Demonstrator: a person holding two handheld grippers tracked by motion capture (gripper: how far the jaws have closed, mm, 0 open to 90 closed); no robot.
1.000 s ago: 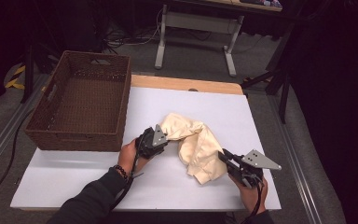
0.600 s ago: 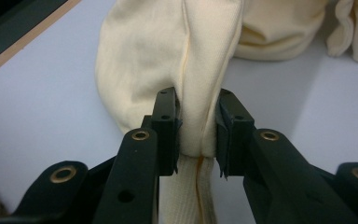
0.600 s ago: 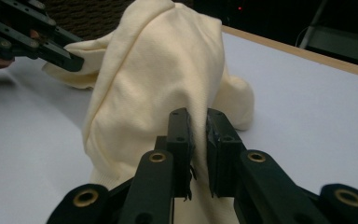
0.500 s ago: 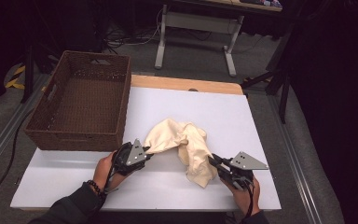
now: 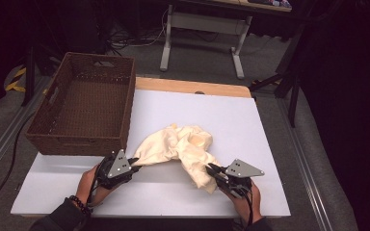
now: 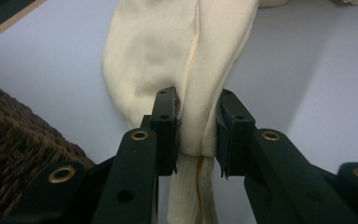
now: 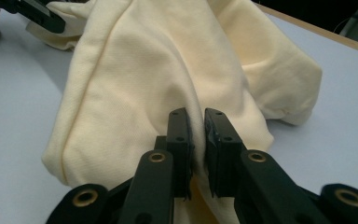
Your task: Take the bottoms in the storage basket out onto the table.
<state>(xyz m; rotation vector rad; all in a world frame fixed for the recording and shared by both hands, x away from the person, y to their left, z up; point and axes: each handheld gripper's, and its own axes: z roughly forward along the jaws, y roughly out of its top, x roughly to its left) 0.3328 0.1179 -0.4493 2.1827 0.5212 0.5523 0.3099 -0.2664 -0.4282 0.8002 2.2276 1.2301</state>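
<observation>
Now cloth [image 5: 178, 147] pinched betw. both grippers' fingers [image 6: 165, 126]; spread across table [image 5: 250, 125].

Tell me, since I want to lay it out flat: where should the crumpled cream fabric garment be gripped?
The crumpled cream fabric garment is best gripped at its two outer ends, from the table's near edge. The left gripper pinches the narrow tail trailing toward the brown wicker basket; the right gripper pinches a fold at the opposite end. Pulling apart should probably stretch out the bunched middle.
</observation>
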